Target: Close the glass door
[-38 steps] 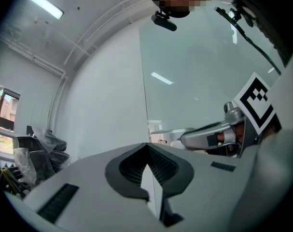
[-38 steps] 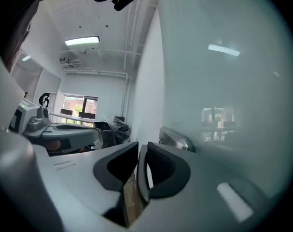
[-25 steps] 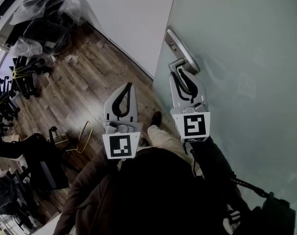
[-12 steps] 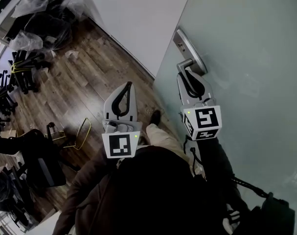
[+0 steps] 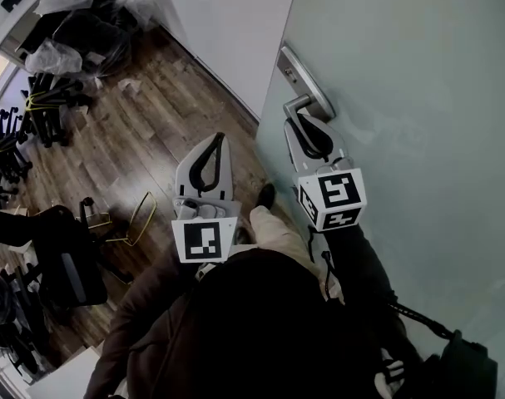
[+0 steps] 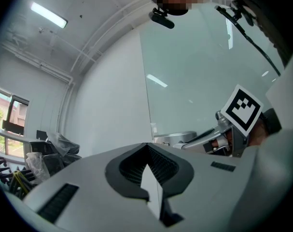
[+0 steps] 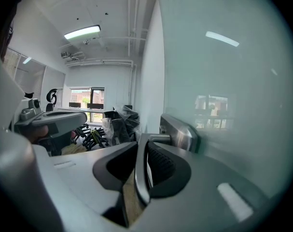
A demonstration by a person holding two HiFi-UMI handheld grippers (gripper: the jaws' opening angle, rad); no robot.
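The frosted glass door point(image 5: 418, 98) fills the right of the head view, its metal lever handle point(image 5: 295, 105) near the door's edge. My right gripper point(image 5: 298, 123) is shut on that lever; in the right gripper view the lever handle point(image 7: 139, 173) runs between the closed jaws of the right gripper point(image 7: 142, 139), with the handle plate point(image 7: 181, 132) just beyond. My left gripper point(image 5: 220, 137) hangs over the wooden floor beside the door edge, shut with nothing in it. The left gripper point(image 6: 147, 148) points up at the white wall and the glass door point(image 6: 194, 71).
A white wall point(image 5: 227, 32) meets the door's edge. Below lies wooden floor point(image 5: 144, 131), with stacked black chairs point(image 5: 36, 115) at far left and another black chair point(image 5: 61, 264) close by. The person's shoe point(image 5: 266, 196) stands near the door edge.
The right gripper and the handle swung right in the head view, then back left, and its marker cube rolled. The left gripper hardly moved.
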